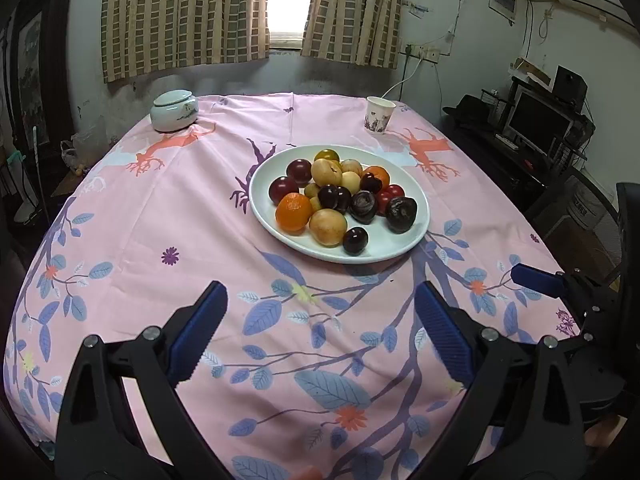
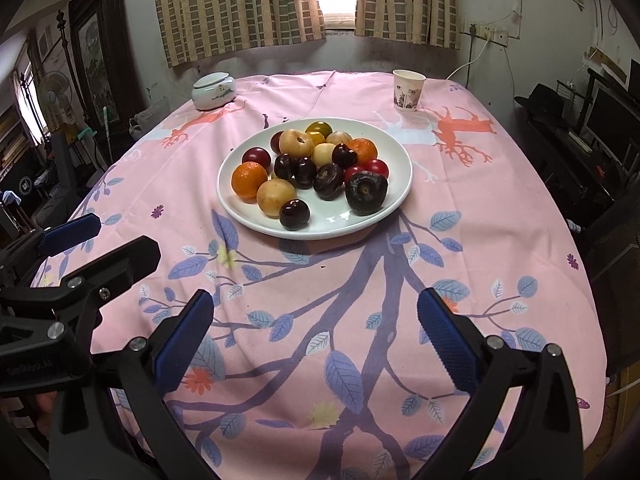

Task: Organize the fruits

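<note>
A white plate (image 1: pixel 384 246) (image 2: pixel 340 222) in the middle of the table holds several fruits: oranges (image 1: pixel 294 212) (image 2: pixel 249 180), dark plums (image 1: pixel 355 241) (image 2: pixel 294 214), pale yellow fruits (image 1: pixel 328 227) (image 2: pixel 276 197) and wrinkled dark mangosteens (image 1: pixel 401 214) (image 2: pixel 366 193). My left gripper (image 1: pixel 320 332) hovers open over the near cloth, well short of the plate, nothing between its blue pads. My right gripper (image 2: pixel 316 336) is likewise open and empty, near the table's front. Each gripper shows at the edge of the other's view, the right gripper (image 1: pixel 538 280) and the left gripper (image 2: pixel 72 232).
A pink floral tablecloth (image 1: pixel 180 220) (image 2: pixel 500 220) covers the table. A lidded ceramic jar (image 1: pixel 174 112) (image 2: pixel 213 90) stands at the back left, a paper cup (image 1: pixel 379 115) (image 2: pixel 408 90) at the back right. A desk with a monitor (image 1: pixel 540 120) is right of the table.
</note>
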Action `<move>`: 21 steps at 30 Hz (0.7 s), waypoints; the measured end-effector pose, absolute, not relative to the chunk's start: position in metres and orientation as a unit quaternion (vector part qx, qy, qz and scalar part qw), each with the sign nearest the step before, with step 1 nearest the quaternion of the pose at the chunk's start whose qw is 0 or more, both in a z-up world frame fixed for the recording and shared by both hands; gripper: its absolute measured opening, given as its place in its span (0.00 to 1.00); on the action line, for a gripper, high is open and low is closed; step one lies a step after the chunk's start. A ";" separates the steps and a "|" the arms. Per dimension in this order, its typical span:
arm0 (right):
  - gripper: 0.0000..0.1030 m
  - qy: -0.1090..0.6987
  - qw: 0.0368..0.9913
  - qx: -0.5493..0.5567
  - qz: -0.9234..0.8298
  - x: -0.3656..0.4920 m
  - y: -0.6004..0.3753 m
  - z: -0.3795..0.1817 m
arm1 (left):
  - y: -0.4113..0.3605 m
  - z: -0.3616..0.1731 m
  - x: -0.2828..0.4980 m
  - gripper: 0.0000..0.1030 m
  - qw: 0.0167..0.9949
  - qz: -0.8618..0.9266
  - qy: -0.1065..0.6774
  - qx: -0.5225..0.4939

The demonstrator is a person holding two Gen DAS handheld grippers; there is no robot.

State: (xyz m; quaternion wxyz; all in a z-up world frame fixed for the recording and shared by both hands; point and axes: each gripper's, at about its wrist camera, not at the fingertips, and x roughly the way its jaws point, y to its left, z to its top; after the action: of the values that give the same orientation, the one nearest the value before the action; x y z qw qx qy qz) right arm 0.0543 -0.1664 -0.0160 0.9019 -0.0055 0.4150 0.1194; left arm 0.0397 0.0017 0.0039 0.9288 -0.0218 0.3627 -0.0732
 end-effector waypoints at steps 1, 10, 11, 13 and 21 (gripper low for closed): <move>0.99 0.416 0.902 -0.005 0.119 0.055 -0.166 -0.016 | 0.002 0.004 0.040 0.94 0.928 -0.074 0.363 -0.022; 0.99 0.421 0.899 -0.001 0.116 0.058 -0.167 -0.019 | 0.005 0.005 0.043 0.94 0.927 -0.071 0.367 -0.028; 0.99 0.422 0.899 -0.001 0.117 0.059 -0.167 -0.019 | 0.005 0.005 0.043 0.94 0.927 -0.070 0.368 -0.029; 0.99 0.423 0.899 -0.001 0.117 0.059 -0.167 -0.020 | 0.006 0.004 0.045 0.94 0.926 -0.069 0.370 -0.029; 0.99 0.425 0.898 0.006 0.114 0.063 -0.170 -0.024 | 0.008 0.002 0.050 0.94 0.930 -0.056 0.364 -0.026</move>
State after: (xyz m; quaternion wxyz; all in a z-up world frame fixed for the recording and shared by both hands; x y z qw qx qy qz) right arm 0.0629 -0.1697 -0.0235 0.8978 0.0060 0.4253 0.1144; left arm 0.0500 0.0080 0.0022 0.9295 -0.0256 0.3636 -0.0557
